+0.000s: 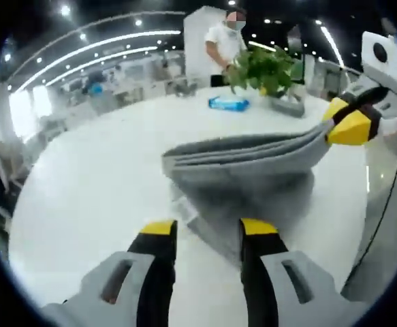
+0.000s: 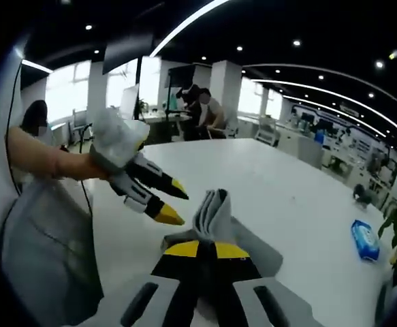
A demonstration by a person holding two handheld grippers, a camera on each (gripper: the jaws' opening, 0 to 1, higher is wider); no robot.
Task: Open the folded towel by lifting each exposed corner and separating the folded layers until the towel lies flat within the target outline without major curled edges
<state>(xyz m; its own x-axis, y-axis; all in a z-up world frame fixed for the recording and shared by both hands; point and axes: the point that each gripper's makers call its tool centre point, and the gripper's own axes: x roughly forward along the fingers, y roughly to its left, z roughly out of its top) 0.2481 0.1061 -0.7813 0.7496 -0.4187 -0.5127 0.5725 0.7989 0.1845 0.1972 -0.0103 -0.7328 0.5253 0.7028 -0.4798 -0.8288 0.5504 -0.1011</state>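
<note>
The right gripper [image 2: 208, 249] grasps the grey towel's [image 1: 252, 167] edge between closed jaws; the left gripper [image 1: 208, 228] hangs released just before it.

The room is bright, lit by long light strips [image 1: 96, 48] and small round lamps on the dark ceiling. The white desk [image 1: 96, 184] shines with soft glare. Both pictures are a bit blurry. Straight lines bend near the edges. A soft shadow lies under the grey towel [image 1: 252, 163].
</note>
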